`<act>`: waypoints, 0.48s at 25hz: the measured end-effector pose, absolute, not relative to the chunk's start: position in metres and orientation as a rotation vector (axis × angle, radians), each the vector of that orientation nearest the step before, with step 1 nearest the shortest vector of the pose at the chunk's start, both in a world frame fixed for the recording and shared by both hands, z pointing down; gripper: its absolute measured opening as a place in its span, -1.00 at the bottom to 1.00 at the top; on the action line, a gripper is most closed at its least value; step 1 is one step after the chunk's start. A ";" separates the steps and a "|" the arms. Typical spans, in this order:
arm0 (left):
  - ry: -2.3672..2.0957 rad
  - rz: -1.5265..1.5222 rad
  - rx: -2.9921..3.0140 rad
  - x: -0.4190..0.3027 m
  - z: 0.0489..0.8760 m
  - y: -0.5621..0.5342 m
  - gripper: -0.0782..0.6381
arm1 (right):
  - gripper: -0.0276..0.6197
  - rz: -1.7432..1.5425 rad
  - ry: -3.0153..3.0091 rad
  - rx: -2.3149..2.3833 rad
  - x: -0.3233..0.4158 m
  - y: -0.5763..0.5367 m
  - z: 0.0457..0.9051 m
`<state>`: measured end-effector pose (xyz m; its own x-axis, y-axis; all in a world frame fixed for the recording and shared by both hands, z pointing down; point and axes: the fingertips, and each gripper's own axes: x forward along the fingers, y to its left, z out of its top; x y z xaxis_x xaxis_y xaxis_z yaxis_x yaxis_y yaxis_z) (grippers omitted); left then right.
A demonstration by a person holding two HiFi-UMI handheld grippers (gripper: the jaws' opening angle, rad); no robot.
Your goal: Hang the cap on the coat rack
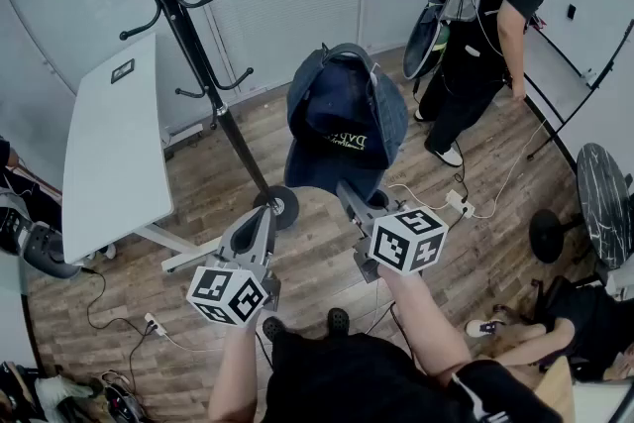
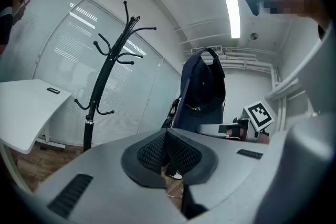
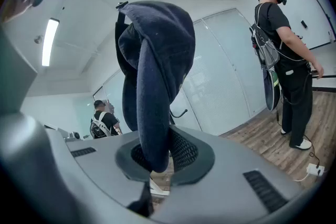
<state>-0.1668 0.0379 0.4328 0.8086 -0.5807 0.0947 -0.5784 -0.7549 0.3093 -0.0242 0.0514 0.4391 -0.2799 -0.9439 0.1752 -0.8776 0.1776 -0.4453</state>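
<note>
In the head view a navy cap point(image 1: 342, 119) is held up in front of me, with my right gripper point(image 1: 349, 193) shut on its brim from below. The right gripper view shows the brim point(image 3: 152, 128) clamped between the pads and the cap's crown point(image 3: 157, 55) rising above them. The black coat rack point(image 1: 188, 35) stands to the left of the cap, its hooks bare and its base point(image 1: 282, 206) on the wood floor. My left gripper point(image 1: 267, 218) is lower and to the left, shut and holding nothing, its pads point(image 2: 157, 150) meeting. It sees the cap point(image 2: 205, 86) and the rack point(image 2: 105, 81).
A white table point(image 1: 109, 154) stands left of the rack. A person in black with a backpack point(image 1: 495, 15) stands at the back right beside a desk. A power strip point(image 1: 458, 203) and cables lie on the floor; a dark round seat point(image 1: 604, 203) is at the right edge.
</note>
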 end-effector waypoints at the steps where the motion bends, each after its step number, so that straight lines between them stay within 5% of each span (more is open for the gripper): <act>1: -0.880 -0.011 2.671 -0.166 0.432 0.037 -0.74 | -0.78 -0.707 2.301 -1.796 -0.024 0.051 0.438; 12: -0.878 -0.010 2.662 -0.153 0.433 0.049 -0.74 | -0.78 -0.703 2.367 -1.753 -0.021 0.059 0.442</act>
<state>-0.1534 0.0493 0.4333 0.8093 -0.5792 0.0973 -0.5769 -0.7527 0.3173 -0.0208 0.0592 0.4422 -0.3253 -0.9284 0.1795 -0.8758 0.2243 -0.4273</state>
